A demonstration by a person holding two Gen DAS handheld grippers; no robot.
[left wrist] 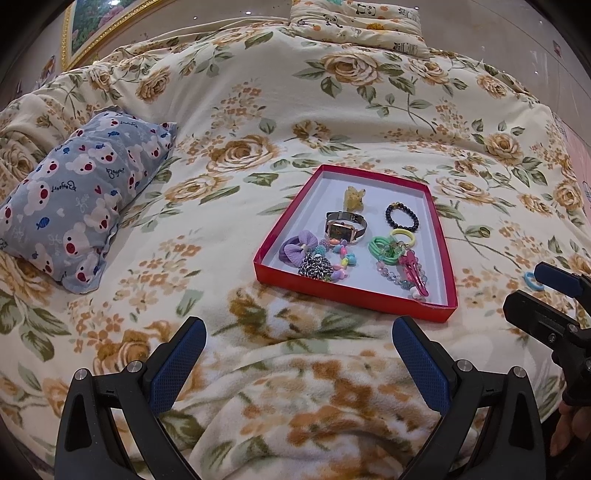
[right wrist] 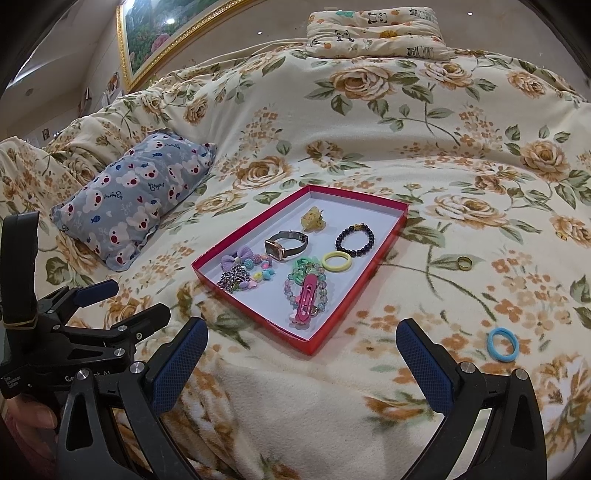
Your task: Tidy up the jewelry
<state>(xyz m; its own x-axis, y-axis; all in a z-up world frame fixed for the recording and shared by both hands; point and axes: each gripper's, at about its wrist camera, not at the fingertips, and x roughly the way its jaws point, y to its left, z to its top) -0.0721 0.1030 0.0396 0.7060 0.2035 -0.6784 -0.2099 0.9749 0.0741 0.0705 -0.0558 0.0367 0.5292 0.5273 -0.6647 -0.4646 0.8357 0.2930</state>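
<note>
A red tray (left wrist: 343,295) (right wrist: 317,341) with a white floor lies on the floral bed. In it lie a watch (left wrist: 338,229) (right wrist: 279,249), a dark bead bracelet (left wrist: 402,218) (right wrist: 354,239), a yellow ring band (right wrist: 336,261), a pink hair clip (left wrist: 415,271) (right wrist: 308,297), a purple bow (left wrist: 297,247) and a yellow clip (left wrist: 354,199). A blue hair tie (right wrist: 503,344) (left wrist: 532,280) and a gold ring (right wrist: 464,263) (left wrist: 484,232) lie on the bed right of the tray. My left gripper (left wrist: 299,358) and right gripper (right wrist: 301,360) are open and empty, near the tray's front edge.
A grey bear-print pillow (left wrist: 81,199) (right wrist: 136,199) lies left of the tray. A panda-print pillow (left wrist: 362,26) sits at the far end of the bed. A gold-framed picture (right wrist: 159,33) hangs at the back left. A fleece blanket (left wrist: 314,406) covers the near bed.
</note>
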